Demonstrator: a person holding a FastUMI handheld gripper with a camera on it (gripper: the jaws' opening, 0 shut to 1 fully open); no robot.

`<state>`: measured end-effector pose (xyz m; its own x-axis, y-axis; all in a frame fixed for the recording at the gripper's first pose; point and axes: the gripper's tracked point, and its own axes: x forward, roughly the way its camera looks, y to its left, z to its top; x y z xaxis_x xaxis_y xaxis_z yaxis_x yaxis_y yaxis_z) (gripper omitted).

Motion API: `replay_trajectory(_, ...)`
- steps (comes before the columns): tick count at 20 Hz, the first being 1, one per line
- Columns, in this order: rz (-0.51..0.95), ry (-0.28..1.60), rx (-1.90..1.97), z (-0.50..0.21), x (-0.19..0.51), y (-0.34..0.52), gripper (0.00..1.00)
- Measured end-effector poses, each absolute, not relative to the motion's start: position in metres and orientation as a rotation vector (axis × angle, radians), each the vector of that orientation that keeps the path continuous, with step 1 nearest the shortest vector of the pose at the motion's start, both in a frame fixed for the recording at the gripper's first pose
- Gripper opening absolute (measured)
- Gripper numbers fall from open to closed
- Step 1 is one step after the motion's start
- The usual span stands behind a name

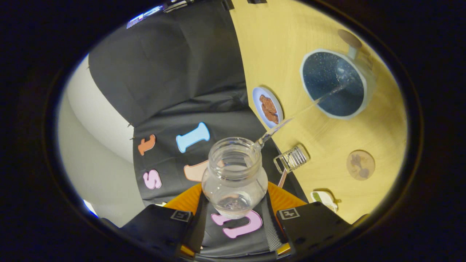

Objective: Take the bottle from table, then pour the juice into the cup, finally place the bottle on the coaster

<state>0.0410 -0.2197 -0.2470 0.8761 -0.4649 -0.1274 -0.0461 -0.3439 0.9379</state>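
My gripper (235,203) is shut on a clear, uncapped bottle (235,178), held between both fingers and tipped over. A thin stream of clear liquid (302,109) runs from the bottle's mouth (235,154) across the wooden table (276,43) into a pale blue cup (334,83) with a dark speckled inside. The cup stands well beyond the fingers. A round brown coaster (360,165) lies on the table near the cup, off to the side of the fingers. A little liquid remains in the bottle's lower part.
A small blue plate with brown food (268,107) sits near the table edge between bottle and cup. A clear ribbed glass object (292,159) lies close to the fingers. A small white item (323,198) rests by the coaster. Another brown disc (349,38) lies beyond the cup.
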Motion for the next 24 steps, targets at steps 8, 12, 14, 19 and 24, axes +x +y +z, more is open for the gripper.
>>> replay_trajectory(8, -0.458, -0.413, 1.923, -0.248, 0.043, -0.228, 0.72)
replay_trajectory(12, -0.463, -0.436, 1.946, -0.249, 0.043, -0.230, 0.72)
replay_trajectory(14, -0.461, -0.438, 1.948, -0.250, 0.043, -0.230, 0.72)
replay_trajectory(19, -0.454, -0.473, 1.948, -0.246, 0.041, -0.234, 0.72)
replay_trajectory(24, -0.451, -0.506, 1.962, -0.245, 0.040, -0.238, 0.72)
